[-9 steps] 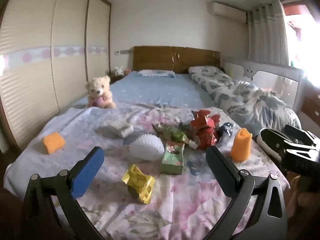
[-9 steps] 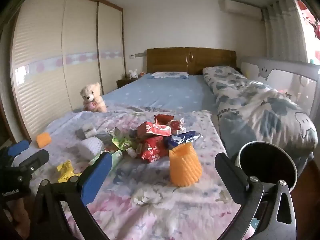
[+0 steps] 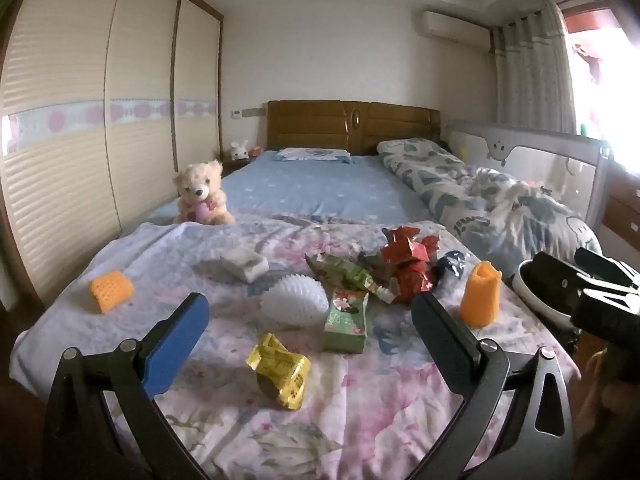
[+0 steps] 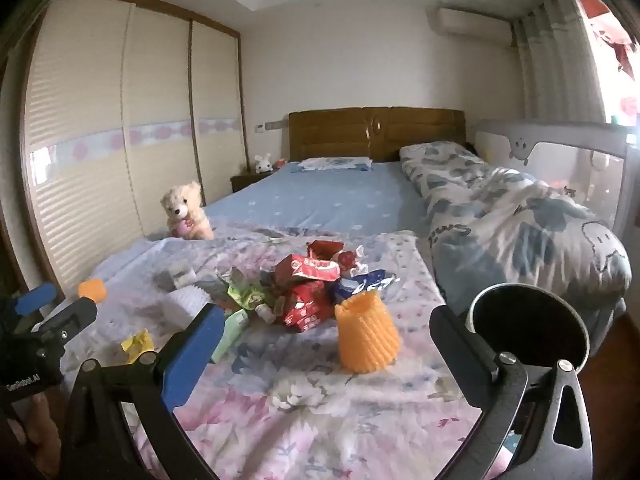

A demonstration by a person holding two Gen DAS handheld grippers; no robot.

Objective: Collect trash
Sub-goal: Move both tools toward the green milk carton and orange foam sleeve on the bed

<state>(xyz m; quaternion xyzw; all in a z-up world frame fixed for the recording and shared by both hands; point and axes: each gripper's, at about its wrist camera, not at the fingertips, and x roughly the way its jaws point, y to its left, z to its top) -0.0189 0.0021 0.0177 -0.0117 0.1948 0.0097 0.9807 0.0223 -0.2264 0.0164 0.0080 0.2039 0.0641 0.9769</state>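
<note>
Trash lies on the floral bedspread [image 3: 360, 420]: a crumpled yellow wrapper [image 3: 280, 370], a green carton [image 3: 347, 322], a green wrapper [image 3: 344, 274], red wrappers [image 3: 408, 264] and a blue wrapper [image 3: 450, 262]. My left gripper [image 3: 310, 324] is open and empty, above the bed's foot, just short of the yellow wrapper. My right gripper [image 4: 326, 340] is open and empty, in front of an orange ribbed cup [image 4: 366, 334]; the red wrappers [image 4: 308, 284] lie beyond it. A black bin [image 4: 528, 328] with a white rim stands right of the bed, also in the left wrist view [image 3: 538, 292].
A white spiky ball [image 3: 294, 300], a grey-white box [image 3: 246, 266], an orange sponge [image 3: 111, 290] and a teddy bear [image 3: 202, 194] sit on the bed. A rolled quilt [image 3: 480, 200] lies along the right side. Wardrobe doors [image 3: 80, 140] line the left wall.
Nothing has visibly changed; both grippers stay open in about the same place.
</note>
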